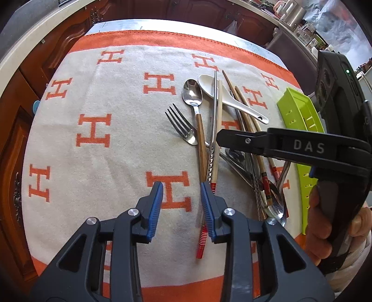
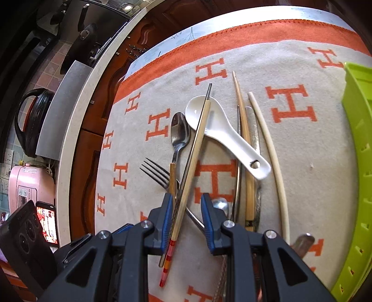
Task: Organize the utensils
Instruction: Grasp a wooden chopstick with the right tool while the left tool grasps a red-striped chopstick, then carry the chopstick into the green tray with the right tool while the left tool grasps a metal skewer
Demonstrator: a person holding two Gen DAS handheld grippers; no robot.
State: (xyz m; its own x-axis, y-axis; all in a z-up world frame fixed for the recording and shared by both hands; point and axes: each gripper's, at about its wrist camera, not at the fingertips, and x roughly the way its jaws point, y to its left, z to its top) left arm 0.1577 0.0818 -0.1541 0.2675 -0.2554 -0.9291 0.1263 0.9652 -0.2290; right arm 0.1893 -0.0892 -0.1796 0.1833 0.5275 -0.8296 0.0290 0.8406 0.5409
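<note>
Blue-padded right gripper [image 2: 186, 209] spread, straddling without pinching a pale wooden chopstick [image 2: 194, 162] with red-striped end; left gripper [image 1: 180, 197] parted, empty; white soup spoon [image 2: 223, 134] just ahead.

This is a home kitchen. Brown wooden cupboards [image 1: 69, 34] with carved doors run under a long pale counter [image 2: 76, 120]. On the counter stands a pink cooker [image 2: 30, 188] and a black pot [image 2: 32, 120]. Metal pots [image 1: 293, 11] sit on the far counter. Spoons, forks and chopsticks lie on a grey and orange blanket [image 1: 104, 151] over the table.
</note>
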